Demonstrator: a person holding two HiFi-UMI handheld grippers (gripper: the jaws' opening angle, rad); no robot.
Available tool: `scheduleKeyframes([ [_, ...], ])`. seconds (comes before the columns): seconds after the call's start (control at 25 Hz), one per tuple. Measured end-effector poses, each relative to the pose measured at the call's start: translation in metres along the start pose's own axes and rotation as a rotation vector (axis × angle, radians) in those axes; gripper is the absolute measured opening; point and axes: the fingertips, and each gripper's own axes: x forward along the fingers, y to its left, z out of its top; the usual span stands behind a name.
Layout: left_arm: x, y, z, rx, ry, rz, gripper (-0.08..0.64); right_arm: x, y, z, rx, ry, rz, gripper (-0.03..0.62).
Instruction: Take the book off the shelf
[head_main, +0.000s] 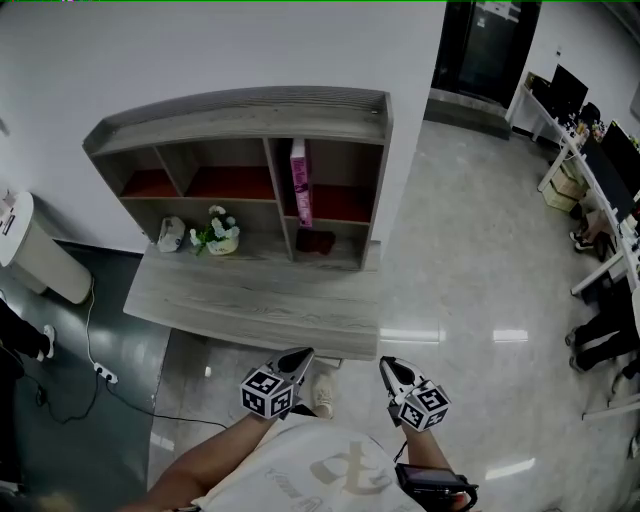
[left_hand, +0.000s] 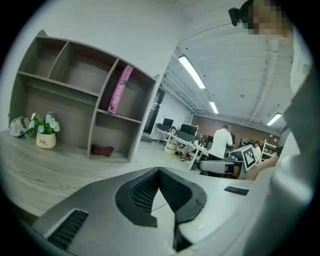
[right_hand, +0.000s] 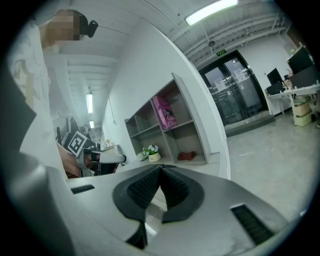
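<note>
Two claws, left claw (head_main: 299, 357) and right claw (head_main: 388, 366), each pressed together and empty, well in front of the shelf (head_main: 250, 105); pink book (head_main: 298, 180) upright in the shelf's upper right compartment, against the divider.

Bright ceiling strip lights (left_hand: 194, 72); glare on floor (head_main: 510, 336); fisheye edges warped.

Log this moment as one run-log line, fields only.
phase: before reach | left gripper: shut, empty | right gripper: shut, empty | book: standing in upper right compartment of shelf, untouched
</note>
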Motion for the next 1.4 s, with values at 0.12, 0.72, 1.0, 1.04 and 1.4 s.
scheduleKeyframes([
  [0.12,0.011,0.014,0.007,-0.014,-0.008,0.015,0.002,0.015,-0.011,0.008,-0.006,0.008,0.011,0.005],
  [0.72,0.069,0.072,0.059,-0.031,-0.048,0.013,0.002,0.085,-0.057,0.055,-0.025,0.014,0.012,0.005],
  [1.0,0.090,0.095,0.088,-0.059,-0.111,-0.003,0.002,0.119,-0.069,0.073,-0.059,0.035,0.024,0.005],
  [1.04,0.092,0.098,0.090,-0.059,-0.115,-0.003,0.002,0.124,-0.069,0.076,-0.064,0.037,0.029,0.005],
  [1.4,0.089,0.121,0.086,-0.084,-0.104,0.034,0.002,0.153,-0.064,0.080,-0.067,0.045,0.080,0.005],
])
